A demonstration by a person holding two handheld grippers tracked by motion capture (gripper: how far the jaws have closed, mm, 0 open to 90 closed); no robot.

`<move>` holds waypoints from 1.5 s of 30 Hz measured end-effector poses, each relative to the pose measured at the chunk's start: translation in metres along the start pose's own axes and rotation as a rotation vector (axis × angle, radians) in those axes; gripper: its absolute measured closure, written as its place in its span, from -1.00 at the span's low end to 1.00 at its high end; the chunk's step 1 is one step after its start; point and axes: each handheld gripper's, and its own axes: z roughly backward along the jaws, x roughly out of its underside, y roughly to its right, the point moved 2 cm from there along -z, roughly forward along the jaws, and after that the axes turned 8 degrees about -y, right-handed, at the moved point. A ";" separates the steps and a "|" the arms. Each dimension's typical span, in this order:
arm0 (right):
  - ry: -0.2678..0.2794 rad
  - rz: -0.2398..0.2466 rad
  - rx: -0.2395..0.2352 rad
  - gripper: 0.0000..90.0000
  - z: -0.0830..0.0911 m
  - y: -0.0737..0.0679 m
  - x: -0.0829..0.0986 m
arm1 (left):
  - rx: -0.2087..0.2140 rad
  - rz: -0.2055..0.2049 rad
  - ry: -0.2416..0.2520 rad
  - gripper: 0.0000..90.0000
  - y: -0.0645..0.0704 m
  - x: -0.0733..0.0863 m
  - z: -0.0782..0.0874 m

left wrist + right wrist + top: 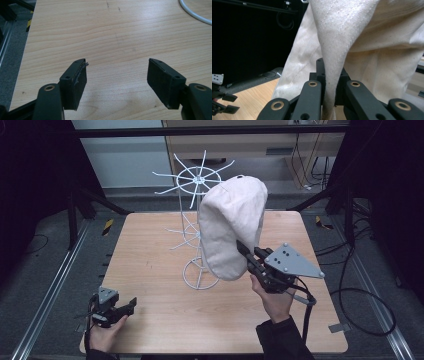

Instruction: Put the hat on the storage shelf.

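Dark curtains hang at both sides of the room, with a pale wall at the back and grey floor with rails running along either flank of the counter (150,285). That counter is a light wood slab, bare over most of its near half.

Standing on it, a little behind the middle, is a white wire rack (195,210): a round ring foot on the wood, a thin upright stem, and spoked wheels of wire arms, the top one fanning out above. In the left gripper view a curve of the ring foot shows at the upper right corner.

Just to the right of the rack, and partly in front of it, a cream cloth hat (232,225) is held up off the wood, its crown level with the top spokes, its lower edge hanging above the ring foot. Whether the cloth touches the wire I cannot tell.

At the hat's lower right edge is the right gripper (247,256), raised above the counter in a hand with a dark sleeve. Its jaws are closed tight on a fold of the hat, which the right gripper view shows pinched between them.

Near the front left corner, well apart from the hat, the left gripper (131,304) sits low over the wood, jaws spread wide with nothing between them.
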 end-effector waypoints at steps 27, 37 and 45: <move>-0.092 -0.060 0.047 0.57 -0.016 0.010 0.022 | -0.001 0.000 -0.004 -0.29 0.000 0.000 -0.001; -0.121 -0.099 0.060 0.10 -0.020 0.016 0.031 | 0.002 0.002 -0.008 -0.29 0.000 0.000 -0.002; -0.141 -0.141 0.054 -0.43 -0.010 0.027 0.049 | 0.004 0.003 -0.011 -0.29 0.000 0.000 -0.002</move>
